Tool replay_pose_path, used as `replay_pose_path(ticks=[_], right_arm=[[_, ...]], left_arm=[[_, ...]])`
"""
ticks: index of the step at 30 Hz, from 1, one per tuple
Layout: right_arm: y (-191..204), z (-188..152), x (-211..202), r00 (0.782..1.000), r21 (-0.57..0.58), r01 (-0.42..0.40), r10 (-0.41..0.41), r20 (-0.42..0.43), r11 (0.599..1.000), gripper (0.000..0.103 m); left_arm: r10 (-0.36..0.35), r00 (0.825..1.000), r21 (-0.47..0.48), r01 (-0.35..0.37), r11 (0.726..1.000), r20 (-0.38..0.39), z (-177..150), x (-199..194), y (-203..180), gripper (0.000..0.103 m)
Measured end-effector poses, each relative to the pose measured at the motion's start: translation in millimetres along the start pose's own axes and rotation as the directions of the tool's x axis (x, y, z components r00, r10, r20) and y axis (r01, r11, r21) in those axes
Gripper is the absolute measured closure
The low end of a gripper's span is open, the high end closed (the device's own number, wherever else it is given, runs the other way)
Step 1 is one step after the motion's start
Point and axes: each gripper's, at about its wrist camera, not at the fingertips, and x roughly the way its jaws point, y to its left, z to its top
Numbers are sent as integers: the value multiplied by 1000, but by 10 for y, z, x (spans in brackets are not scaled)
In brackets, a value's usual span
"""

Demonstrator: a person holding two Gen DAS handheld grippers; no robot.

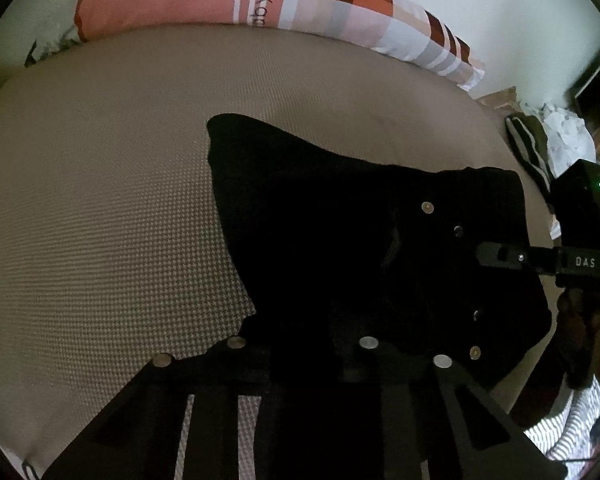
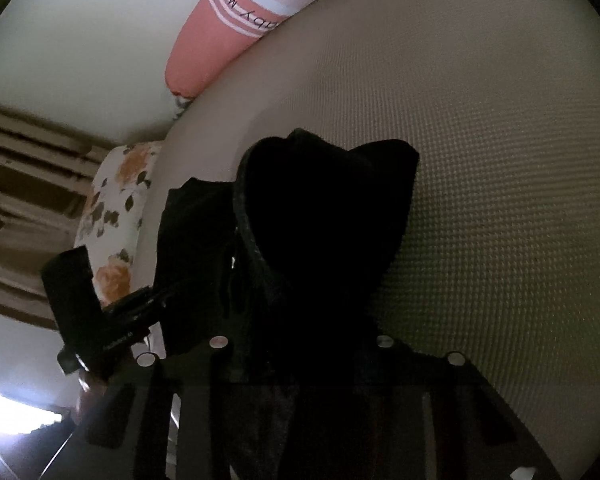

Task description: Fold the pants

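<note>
**Black pants under both my claws**

The pants lie on the bed, a dark heap near its middle and toward my side; in my left view they spread from a raised corner at the far left down to a studded edge on the right, small metal rivets catching the light; in my right view the pants rise in a folded hump straight ahead of the fingers; the cloth is so dark that folds and seams are hard to read.

My left claw sits low over the near edge of the cloth; its fingers merge with the black fabric, and I cannot tell whether they are spread or pinching; my right claw is likewise buried in the dark cloth, and I cannot tell its state either; seen from the left, the right claw reaches in from the right edge, over the studded part.

Beyond the pants the bed is beige and woven; a pink and checked pillow lies along its far edge against a pale wall; a floral cushion sits just beside the bed in my right view.
</note>
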Motion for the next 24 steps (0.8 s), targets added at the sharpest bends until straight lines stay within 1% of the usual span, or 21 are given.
replay_pose_path(ticks=[2, 6, 10, 17, 24], right_arm=[[47, -4, -46, 1000, 3, 10, -10, 15, 1000, 78], [220, -8, -91, 999, -1, 30, -30, 39, 1000, 79], [363, -25, -101, 999, -12, 24, -23, 50, 1000, 79], [630, -19, -29, 999, -41, 3, -1, 53, 999, 79], [824, 22, 53, 999, -67, -10, 13, 48, 998, 80]], left_arm=[[7, 1000, -1, -7, 1000, 13, -3, -34, -20, 87], [20, 999, 19, -21, 1000, 49, -31, -145, -64, 89], [32, 997, 23, -33, 999, 77, -48, -248, -50, 89], [45, 991, -4, -45, 999, 125, -74, -487, 84, 89], [62, 987, -25, -59, 998, 151, -116, -630, 217, 89]])
